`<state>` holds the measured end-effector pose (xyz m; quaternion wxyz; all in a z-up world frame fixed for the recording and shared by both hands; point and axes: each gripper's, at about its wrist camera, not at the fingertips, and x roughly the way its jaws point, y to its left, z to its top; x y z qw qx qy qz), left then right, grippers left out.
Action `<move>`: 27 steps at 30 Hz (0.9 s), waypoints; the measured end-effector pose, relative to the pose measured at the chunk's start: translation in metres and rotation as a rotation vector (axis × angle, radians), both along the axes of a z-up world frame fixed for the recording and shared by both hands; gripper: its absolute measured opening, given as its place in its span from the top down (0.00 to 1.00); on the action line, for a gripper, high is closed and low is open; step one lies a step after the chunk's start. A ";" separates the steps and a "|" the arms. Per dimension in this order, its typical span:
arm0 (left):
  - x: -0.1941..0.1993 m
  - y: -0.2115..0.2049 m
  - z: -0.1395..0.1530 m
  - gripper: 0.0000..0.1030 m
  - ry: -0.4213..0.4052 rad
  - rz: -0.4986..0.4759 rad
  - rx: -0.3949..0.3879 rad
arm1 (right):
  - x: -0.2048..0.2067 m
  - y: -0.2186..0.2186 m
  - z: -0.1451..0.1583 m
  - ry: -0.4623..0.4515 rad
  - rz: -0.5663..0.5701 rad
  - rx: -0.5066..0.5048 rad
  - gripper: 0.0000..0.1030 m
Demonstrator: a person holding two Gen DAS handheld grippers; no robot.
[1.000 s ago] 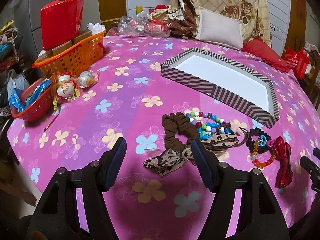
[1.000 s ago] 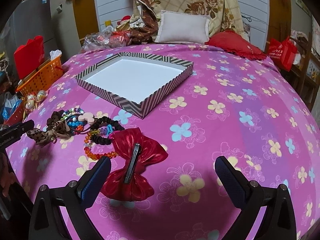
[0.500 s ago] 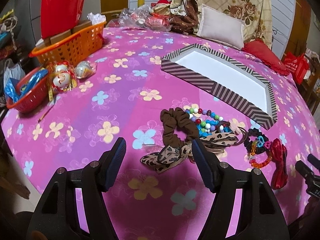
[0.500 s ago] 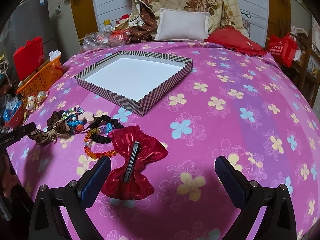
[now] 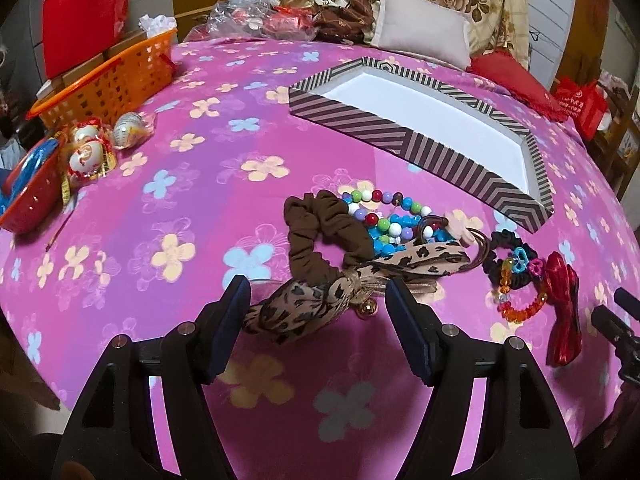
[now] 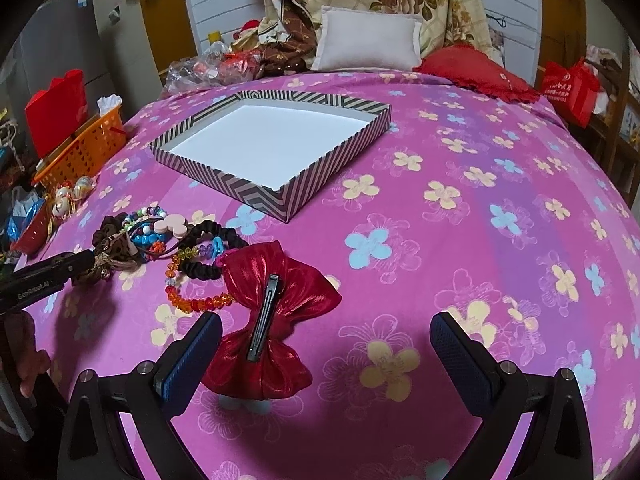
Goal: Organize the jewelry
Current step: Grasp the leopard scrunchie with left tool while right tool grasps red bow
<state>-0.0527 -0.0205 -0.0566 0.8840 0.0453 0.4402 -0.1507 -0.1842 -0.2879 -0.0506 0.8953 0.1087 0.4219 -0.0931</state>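
Observation:
A pile of accessories lies on the pink flowered bedspread. My left gripper (image 5: 318,300) is open, its fingers on either side of the leopard-print bow (image 5: 304,308) joined to a brown scrunchie (image 5: 316,232). Behind lie coloured bead bracelets (image 5: 384,216), a black hair tie (image 5: 516,260) and an orange bead bracelet (image 5: 524,308). My right gripper (image 6: 326,340) is open; a red shiny bow clip (image 6: 276,320) lies by its left finger. The striped empty box (image 6: 280,196) stands further back, also in the left wrist view (image 5: 400,140).
An orange basket (image 5: 108,80) with a red bag, wrapped ornaments (image 5: 92,148) and a red bowl (image 5: 28,196) sit at the left bed edge. Pillows (image 6: 368,40) and bags lie at the head. A red bag (image 6: 572,84) stands at far right.
My left gripper has moved forward, so the leopard bow now sits between its fingers. My right gripper has edged slightly closer to the red bow.

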 end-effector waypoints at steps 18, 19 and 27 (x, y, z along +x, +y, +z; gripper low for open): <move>0.023 -0.011 -0.019 0.32 0.060 0.011 0.004 | 0.022 0.009 -0.016 0.020 0.031 0.005 0.00; 0.024 -0.012 -0.020 0.32 0.059 0.010 0.006 | 0.024 0.011 -0.017 0.024 0.036 -0.012 0.00; 0.031 -0.009 -0.023 0.32 0.074 0.009 -0.013 | 0.033 0.014 -0.027 0.038 0.036 -0.038 0.00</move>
